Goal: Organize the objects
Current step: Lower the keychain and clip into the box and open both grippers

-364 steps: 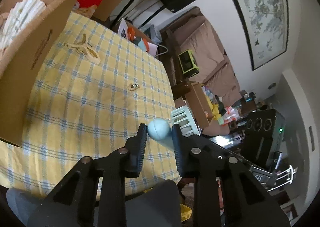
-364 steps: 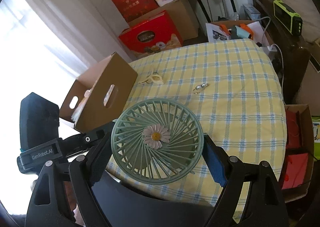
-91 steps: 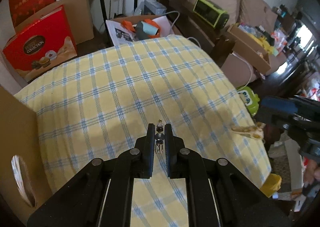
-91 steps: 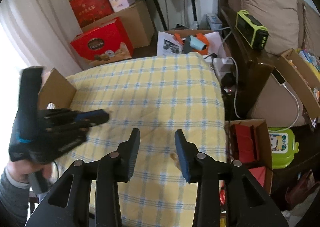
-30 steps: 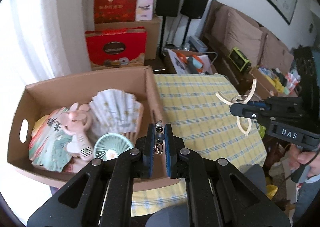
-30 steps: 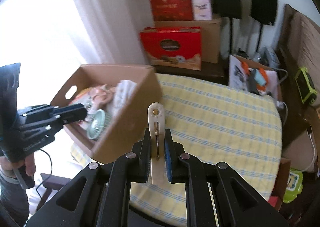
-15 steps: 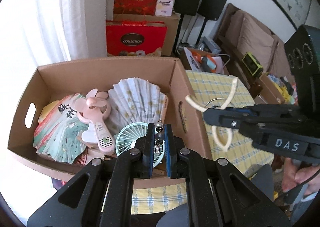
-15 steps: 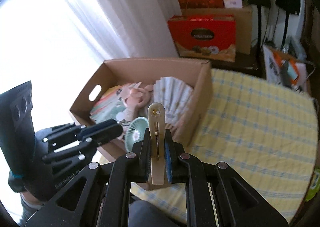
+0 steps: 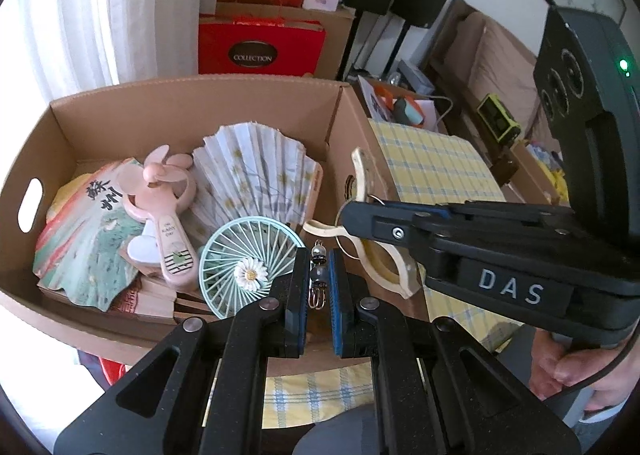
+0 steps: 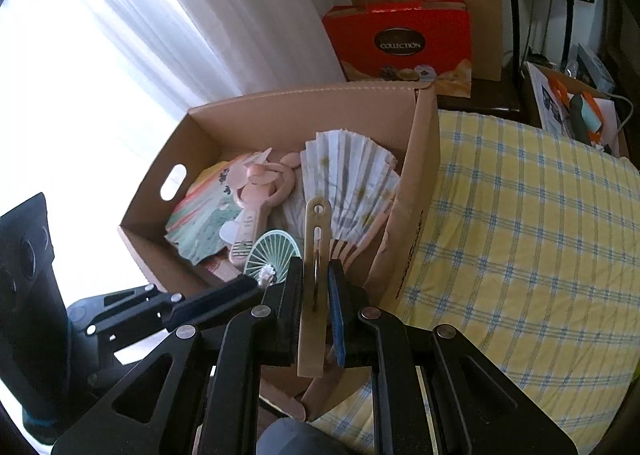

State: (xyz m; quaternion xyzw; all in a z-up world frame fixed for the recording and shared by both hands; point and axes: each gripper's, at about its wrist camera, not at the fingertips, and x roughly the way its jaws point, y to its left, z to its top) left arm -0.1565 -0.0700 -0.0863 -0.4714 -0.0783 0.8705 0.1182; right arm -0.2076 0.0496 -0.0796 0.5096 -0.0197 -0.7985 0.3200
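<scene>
A cardboard box (image 9: 192, 103) stands at one end of a surface covered in a yellow and blue checked tablecloth (image 10: 528, 223). Inside the box lie a white folding paper fan (image 9: 256, 179), a pink handheld fan (image 9: 164, 195), a mint green round fan with a daisy at its centre (image 9: 244, 255), and a painted flat fan (image 9: 88, 231) against the left wall. The left gripper (image 9: 319, 275) is closed on a small beaded metal clasp (image 9: 319, 273), held upright just above the green fan. The right gripper (image 10: 316, 283) is clamped on a cream-coloured hair claw clip (image 10: 314, 255), which from the left wrist view reaches in from the right and hangs over the box's right wall, close beside the left gripper's fingertips. A hand (image 9: 576, 367) holds the right gripper's handle at the lower right. Both items appear ready to be dropped into the box. The risks seem plain: the two grippers are crowded together, so one could knock the other. The clip hangs near the box's edge, so letting go there could send it onto the tablecloth outside. The tiny clasp could slip between the green fan's ribs or beneath the other fans.
</scene>
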